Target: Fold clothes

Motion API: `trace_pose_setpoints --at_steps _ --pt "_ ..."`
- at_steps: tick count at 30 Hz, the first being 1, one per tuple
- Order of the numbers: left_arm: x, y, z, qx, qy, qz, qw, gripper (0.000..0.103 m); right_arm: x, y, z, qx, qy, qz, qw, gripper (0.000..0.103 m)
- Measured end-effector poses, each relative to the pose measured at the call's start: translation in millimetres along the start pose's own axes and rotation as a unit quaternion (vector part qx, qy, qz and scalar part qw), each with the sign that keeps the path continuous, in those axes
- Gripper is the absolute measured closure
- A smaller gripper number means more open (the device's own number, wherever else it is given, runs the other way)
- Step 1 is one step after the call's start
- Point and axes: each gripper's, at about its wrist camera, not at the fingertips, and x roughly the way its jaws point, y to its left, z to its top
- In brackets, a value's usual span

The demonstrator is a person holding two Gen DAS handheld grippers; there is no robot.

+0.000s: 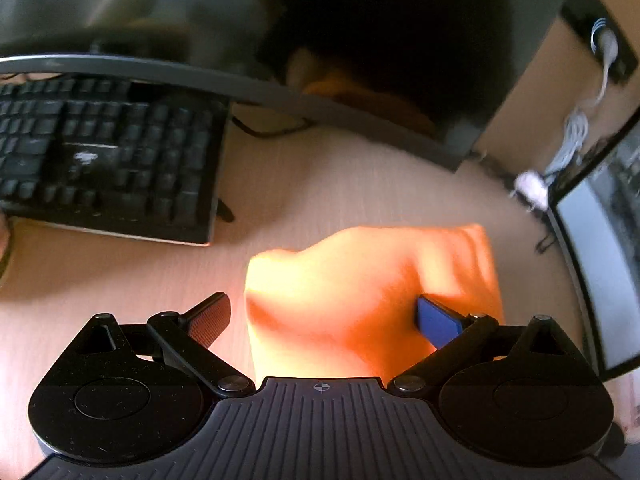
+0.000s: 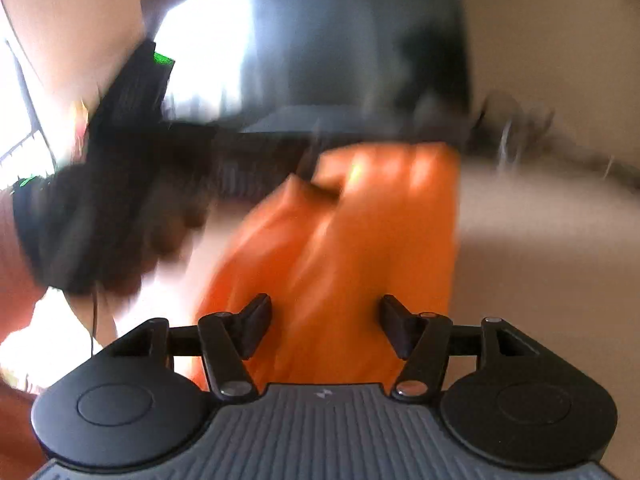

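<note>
An orange cloth (image 1: 360,292) lies bunched on the light wooden desk (image 1: 120,280), right in front of my left gripper (image 1: 324,320). The left jaws stand wide open, one finger left of the cloth, the blue-padded finger (image 1: 436,320) against its right side. In the right wrist view the same orange cloth (image 2: 352,248) fills the middle, blurred by motion. My right gripper (image 2: 326,328) is open with the cloth between and beyond its fingers; nothing is pinched. The other gripper (image 2: 120,184) shows as a dark blur at the left.
A black keyboard (image 1: 104,156) lies at the left on the desk. A dark monitor (image 1: 360,40) stands behind, reflecting a person. A second screen (image 1: 600,240) is at the right, with white cables (image 1: 568,148) beside it.
</note>
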Motion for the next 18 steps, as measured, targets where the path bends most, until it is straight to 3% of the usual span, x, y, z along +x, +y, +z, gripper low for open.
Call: trace_pose_setpoints --at_steps 6,11,15,18 --pt "-4.0 -3.8 -2.3 0.005 -0.006 0.0 1.0 0.0 -19.9 -17.1 3.7 0.027 0.007 0.011 1.0 0.04" --pt "-41.6 5.5 -17.0 0.004 -0.033 0.017 0.9993 0.0 -59.5 -48.3 33.4 0.073 -0.055 0.039 0.995 0.027" --pt "-61.7 10.4 -29.0 -0.005 -0.042 0.018 0.9989 0.0 -54.8 -62.2 66.4 0.07 -0.092 -0.023 0.993 0.027" --pt "-66.7 11.0 -34.8 -0.007 -0.039 0.019 0.999 0.0 -33.8 -60.6 83.9 0.032 -0.092 -0.082 0.992 0.025"
